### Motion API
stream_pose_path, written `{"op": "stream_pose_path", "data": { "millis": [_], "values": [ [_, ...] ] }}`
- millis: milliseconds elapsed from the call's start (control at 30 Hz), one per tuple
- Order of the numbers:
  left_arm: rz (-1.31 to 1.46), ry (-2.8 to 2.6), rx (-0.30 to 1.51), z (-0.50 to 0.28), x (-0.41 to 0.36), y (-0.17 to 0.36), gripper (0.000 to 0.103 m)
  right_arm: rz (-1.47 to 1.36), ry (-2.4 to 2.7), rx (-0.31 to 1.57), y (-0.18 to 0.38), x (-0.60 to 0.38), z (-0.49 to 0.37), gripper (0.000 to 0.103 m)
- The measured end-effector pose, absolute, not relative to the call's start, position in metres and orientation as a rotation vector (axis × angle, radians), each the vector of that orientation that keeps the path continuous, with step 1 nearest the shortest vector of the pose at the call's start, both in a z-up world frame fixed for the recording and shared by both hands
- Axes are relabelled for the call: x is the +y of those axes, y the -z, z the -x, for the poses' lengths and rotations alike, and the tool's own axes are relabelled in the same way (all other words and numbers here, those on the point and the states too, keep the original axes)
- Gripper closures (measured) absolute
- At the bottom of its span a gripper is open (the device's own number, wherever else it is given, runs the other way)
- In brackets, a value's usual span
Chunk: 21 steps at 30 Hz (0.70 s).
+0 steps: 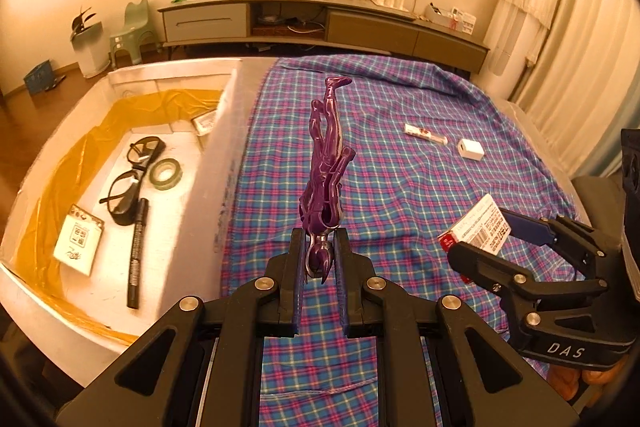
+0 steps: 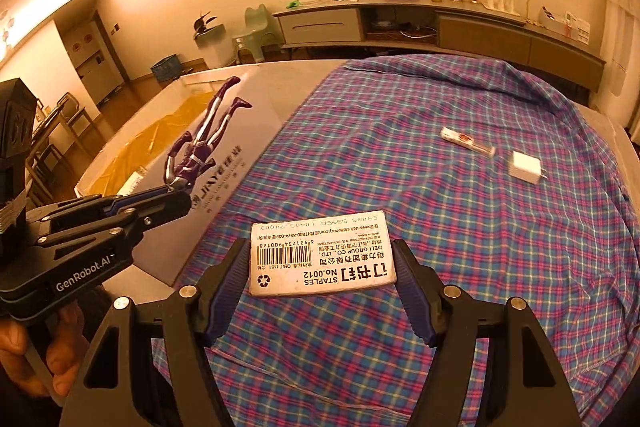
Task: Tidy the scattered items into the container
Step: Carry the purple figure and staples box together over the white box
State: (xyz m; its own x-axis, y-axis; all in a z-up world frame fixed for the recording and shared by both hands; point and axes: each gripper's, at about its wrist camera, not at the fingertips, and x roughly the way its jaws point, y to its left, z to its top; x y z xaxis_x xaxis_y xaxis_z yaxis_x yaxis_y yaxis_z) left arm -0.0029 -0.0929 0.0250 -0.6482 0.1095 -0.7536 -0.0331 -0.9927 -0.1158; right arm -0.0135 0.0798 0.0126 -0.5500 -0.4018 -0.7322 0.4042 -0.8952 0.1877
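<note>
My left gripper (image 1: 319, 251) is shut on the head of a purple and silver toy figure (image 1: 326, 163), which sticks out feet-first above the plaid cloth (image 1: 400, 187). In the right wrist view the same figure (image 2: 202, 143) hangs near the box flap. My right gripper (image 2: 322, 255) is shut on a white staples box (image 2: 322, 259), held above the cloth; it also shows as the staples box (image 1: 478, 225) at the right of the left wrist view. The white container (image 1: 224, 163) with yellow lining lies to the left, holding glasses (image 1: 130, 179), a tape roll (image 1: 165, 173), a black pen (image 1: 138, 251) and a card (image 1: 78, 239).
On the cloth lie a small tube (image 1: 425, 133) and a white charger block (image 1: 471, 149). A long low cabinet (image 1: 320, 23) runs along the far wall, a green stool (image 1: 132, 31) and a bin stand at the left. A hand (image 2: 36, 355) holds the left gripper's handle.
</note>
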Motion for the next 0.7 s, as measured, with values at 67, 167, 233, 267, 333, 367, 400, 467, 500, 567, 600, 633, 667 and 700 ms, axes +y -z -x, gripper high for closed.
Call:
{"op": "stream_pose_path", "data": {
  "millis": [67, 167, 233, 267, 333, 367, 400, 467, 500, 567, 600, 633, 667, 700],
  "values": [
    [1.269, -2.788, -0.151, 0.002, -0.100, -0.028, 0.089, -1.134, 2.414, 0.018, -0.016, 0.070, 0.013, 0.032],
    [1.257, -2.800, -0.171, 0.000, -0.111, -0.033, 0.089, -1.121, 2.400, 0.035, -0.020, 0.057, 0.014, 0.032],
    [1.253, -2.808, -0.191, -0.001, -0.119, -0.034, 0.089, -1.113, 2.393, 0.046, -0.023, 0.049, 0.014, 0.032],
    [1.253, -2.810, -0.196, -0.001, -0.122, -0.034, 0.089, -1.108, 2.388, 0.052, -0.024, 0.044, 0.014, 0.032],
    [1.250, -2.821, -0.206, -0.002, -0.129, -0.035, 0.089, -1.098, 2.378, 0.064, -0.027, 0.036, 0.014, 0.032],
    [1.249, -2.823, -0.217, -0.003, -0.133, -0.036, 0.089, -1.092, 2.374, 0.073, -0.029, 0.031, 0.014, 0.032],
    [1.248, -2.827, -0.221, -0.003, -0.137, -0.036, 0.089, -1.087, 2.369, 0.079, -0.030, 0.027, 0.014, 0.032],
    [1.243, -2.837, -0.236, -0.005, -0.143, -0.038, 0.089, -1.077, 2.362, 0.088, -0.033, 0.019, 0.015, 0.032],
    [1.242, -2.838, -0.244, -0.006, -0.146, -0.038, 0.089, -1.073, 2.359, 0.094, -0.035, 0.016, 0.015, 0.032],
    [1.238, -2.846, -0.257, -0.007, -0.152, -0.040, 0.089, -1.064, 2.350, 0.105, -0.038, 0.009, 0.015, 0.032],
    [1.235, -2.848, -0.267, -0.008, -0.156, -0.041, 0.089, -1.059, 2.347, 0.110, -0.040, 0.005, 0.015, 0.032],
    [1.233, -2.847, -0.276, -0.008, -0.158, -0.041, 0.089, -1.054, 2.345, 0.116, -0.041, 0.002, 0.015, 0.032],
    [1.231, -2.850, -0.284, -0.009, -0.162, -0.042, 0.089, -1.049, 2.340, 0.123, -0.043, -0.002, 0.015, 0.032],
    [1.228, -2.856, -0.286, -0.009, -0.165, -0.043, 0.089, -1.044, 2.337, 0.128, -0.044, -0.005, 0.015, 0.032]
  ]
}}
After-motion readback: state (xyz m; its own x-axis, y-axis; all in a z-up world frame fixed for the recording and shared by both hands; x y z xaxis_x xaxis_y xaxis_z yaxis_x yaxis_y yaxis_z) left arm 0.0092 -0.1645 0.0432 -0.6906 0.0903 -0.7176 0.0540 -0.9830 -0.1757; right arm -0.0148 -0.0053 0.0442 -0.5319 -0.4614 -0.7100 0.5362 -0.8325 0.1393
